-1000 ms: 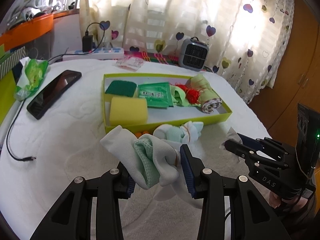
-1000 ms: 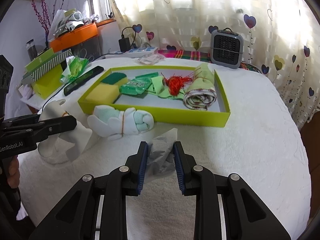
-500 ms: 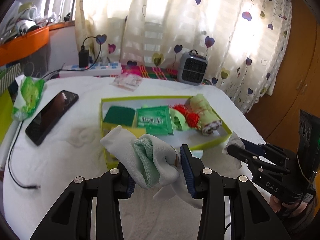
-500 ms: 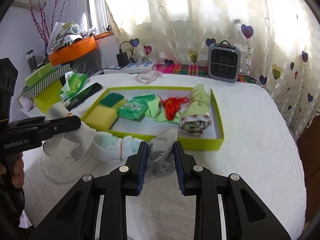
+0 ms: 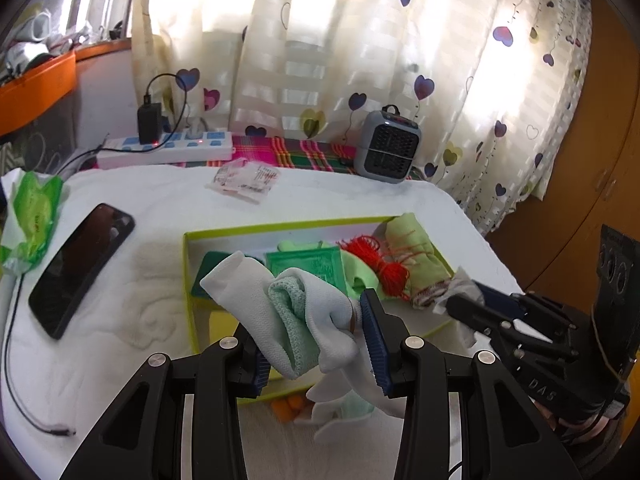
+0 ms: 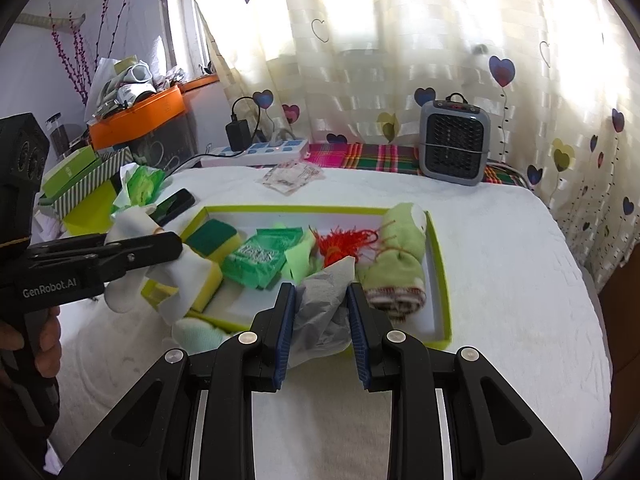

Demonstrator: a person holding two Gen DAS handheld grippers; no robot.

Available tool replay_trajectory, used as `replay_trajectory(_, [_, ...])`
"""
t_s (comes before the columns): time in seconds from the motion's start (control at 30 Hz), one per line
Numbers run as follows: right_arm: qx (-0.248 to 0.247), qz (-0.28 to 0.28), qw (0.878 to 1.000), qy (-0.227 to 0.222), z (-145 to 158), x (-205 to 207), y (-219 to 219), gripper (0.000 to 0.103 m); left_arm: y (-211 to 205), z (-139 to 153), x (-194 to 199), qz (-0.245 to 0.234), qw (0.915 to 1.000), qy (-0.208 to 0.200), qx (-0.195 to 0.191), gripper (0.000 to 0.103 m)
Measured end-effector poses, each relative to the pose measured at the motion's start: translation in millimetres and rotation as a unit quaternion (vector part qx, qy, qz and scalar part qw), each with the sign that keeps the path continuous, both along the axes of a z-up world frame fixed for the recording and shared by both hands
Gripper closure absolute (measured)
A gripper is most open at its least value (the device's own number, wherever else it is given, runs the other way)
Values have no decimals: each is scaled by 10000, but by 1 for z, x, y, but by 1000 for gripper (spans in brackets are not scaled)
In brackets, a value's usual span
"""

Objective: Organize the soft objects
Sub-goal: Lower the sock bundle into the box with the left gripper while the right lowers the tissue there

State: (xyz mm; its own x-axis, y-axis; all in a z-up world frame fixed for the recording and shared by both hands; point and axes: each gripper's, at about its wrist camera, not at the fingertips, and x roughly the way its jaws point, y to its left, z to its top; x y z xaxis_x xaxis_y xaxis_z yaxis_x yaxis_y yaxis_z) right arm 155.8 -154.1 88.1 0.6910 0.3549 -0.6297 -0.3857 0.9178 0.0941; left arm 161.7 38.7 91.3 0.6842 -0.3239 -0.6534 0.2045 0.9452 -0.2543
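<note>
White-and-mint sock bundle (image 5: 296, 316) and crumpled grey cloth (image 6: 320, 308) held above lime tray (image 6: 438, 264) of soft items.

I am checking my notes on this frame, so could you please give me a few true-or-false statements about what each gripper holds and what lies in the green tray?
1. The left gripper is shut on the white sock bundle. True.
2. The right gripper is empty. False: its jaws clamp a grey cloth.
3. A red yarn bundle lies in the green tray. True.
4. The phone lies inside the tray. False: it lies on the white cover beside it.
</note>
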Motion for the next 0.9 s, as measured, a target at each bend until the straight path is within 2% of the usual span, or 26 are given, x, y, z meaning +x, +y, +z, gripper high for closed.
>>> replay_trajectory(0.43, [-18, 239, 9993, 293, -19, 30, 16, 75, -10, -5, 46, -112, 9998, 125, 60, 64])
replay_trajectory(0.9, [-103, 576, 9969, 529, -39, 49, 27, 75, -27, -29, 94, -234, 9985, 488, 123, 64])
